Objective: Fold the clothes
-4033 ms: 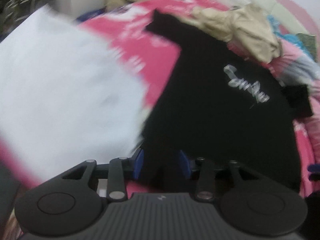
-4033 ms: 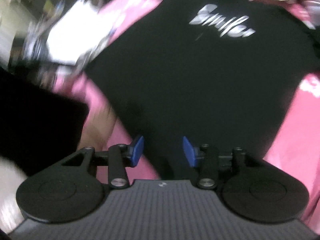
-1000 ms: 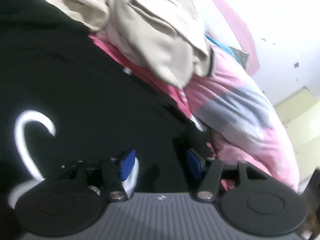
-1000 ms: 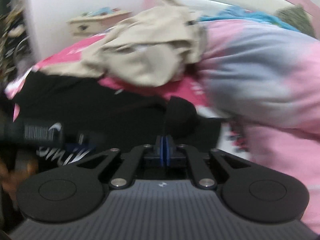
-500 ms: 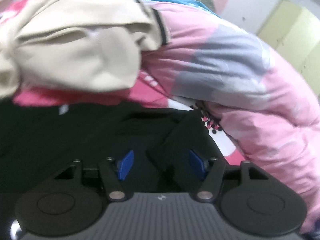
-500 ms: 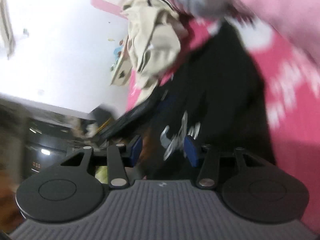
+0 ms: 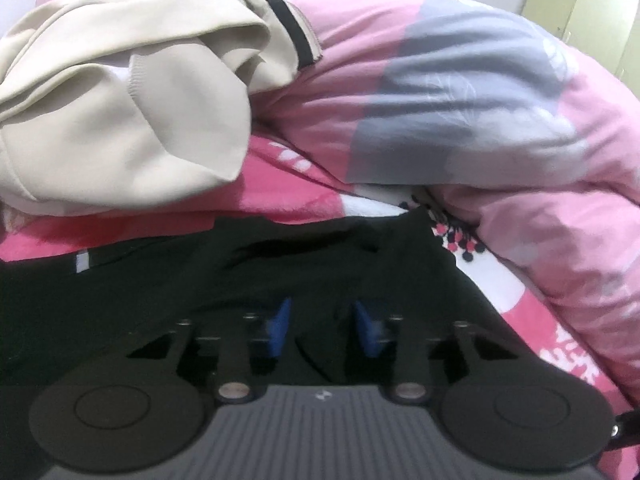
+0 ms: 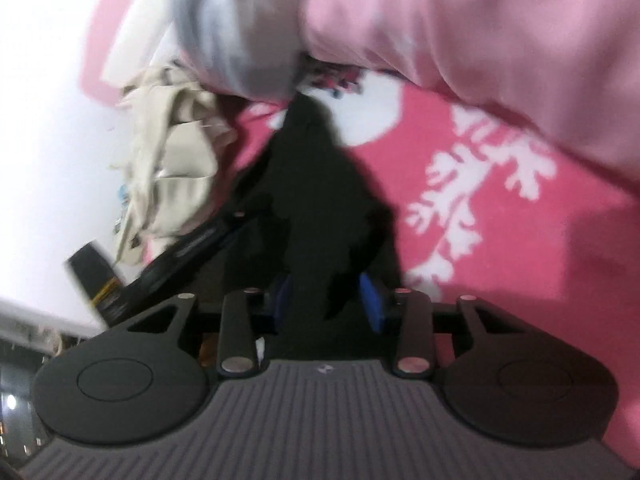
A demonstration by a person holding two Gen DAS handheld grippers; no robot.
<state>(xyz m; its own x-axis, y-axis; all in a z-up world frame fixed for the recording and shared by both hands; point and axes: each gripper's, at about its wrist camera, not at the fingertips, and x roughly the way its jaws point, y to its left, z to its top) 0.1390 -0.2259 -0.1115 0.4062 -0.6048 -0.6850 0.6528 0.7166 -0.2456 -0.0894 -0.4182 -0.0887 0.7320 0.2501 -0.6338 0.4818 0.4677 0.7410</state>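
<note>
A black T-shirt [image 7: 168, 280] lies on the pink bedspread [image 7: 288, 196]. Its sleeve end [image 7: 400, 240] points toward the duvet. My left gripper [image 7: 322, 326] hovers low over the shoulder and sleeve with its blue pads apart, partly closed, with black cloth under and between them. In the right wrist view the same sleeve [image 8: 316, 184] runs away from my right gripper [image 8: 326, 300], whose pads are apart on either side of the black cloth. The left gripper's black body [image 8: 188, 252] shows at the left of that view.
A crumpled beige garment [image 7: 120, 92] lies just beyond the shirt's collar, and also shows in the right wrist view [image 8: 176, 160]. A rolled pink and grey duvet [image 7: 460, 100] bounds the far right side. A white wall [image 8: 48, 80] is behind.
My right gripper was shut on the sleeve a second ago and now stands open over it. My left gripper has moved from the shirt's print to the sleeve and narrowed its pads.
</note>
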